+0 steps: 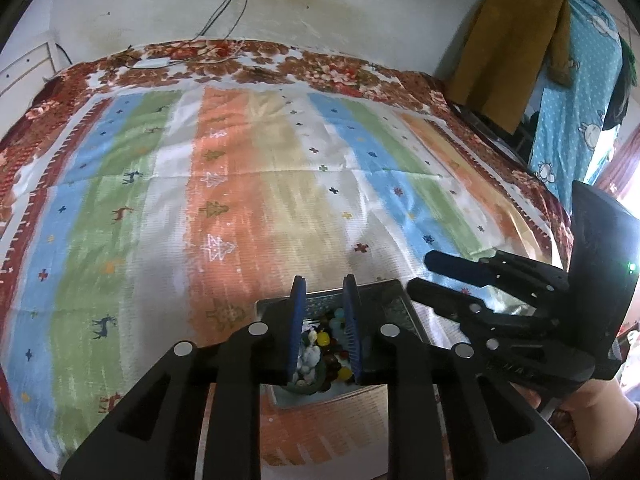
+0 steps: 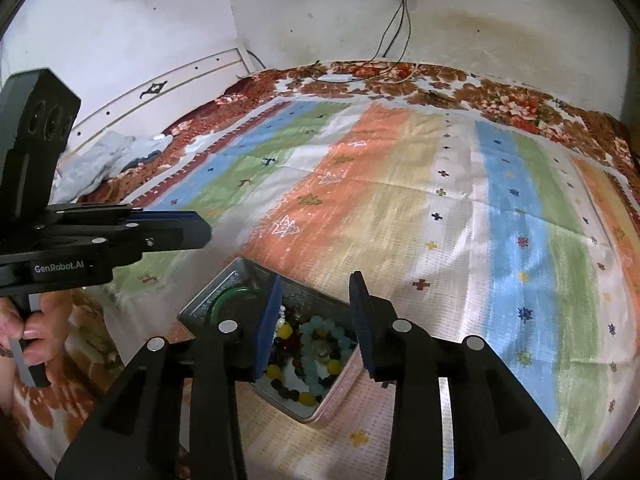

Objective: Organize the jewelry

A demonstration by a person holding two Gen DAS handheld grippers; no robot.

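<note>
A metal tin (image 2: pixel 224 284) with a pink outer wall stands on the striped bed cover and holds several beaded bracelets (image 2: pixel 320 344), yellow, dark and pale blue-green, plus a green bangle (image 2: pixel 230 296). The tin also shows in the left wrist view (image 1: pixel 396 300), with beads (image 1: pixel 324 344) between the fingers. My left gripper (image 1: pixel 323 300) is open and empty, hovering over the tin. My right gripper (image 2: pixel 316 296) is open and empty, also just above the tin. Each gripper appears in the other's view: the right one (image 1: pixel 424 276) and the left one (image 2: pixel 200 226).
The striped cover (image 2: pixel 400 200) lies over a floral bedspread. A white charger and cables (image 1: pixel 152 63) lie at the far edge near the wall. Crumpled grey cloth (image 2: pixel 100 160) lies at the far left. Hanging clothes (image 1: pixel 520 60) stand at the right.
</note>
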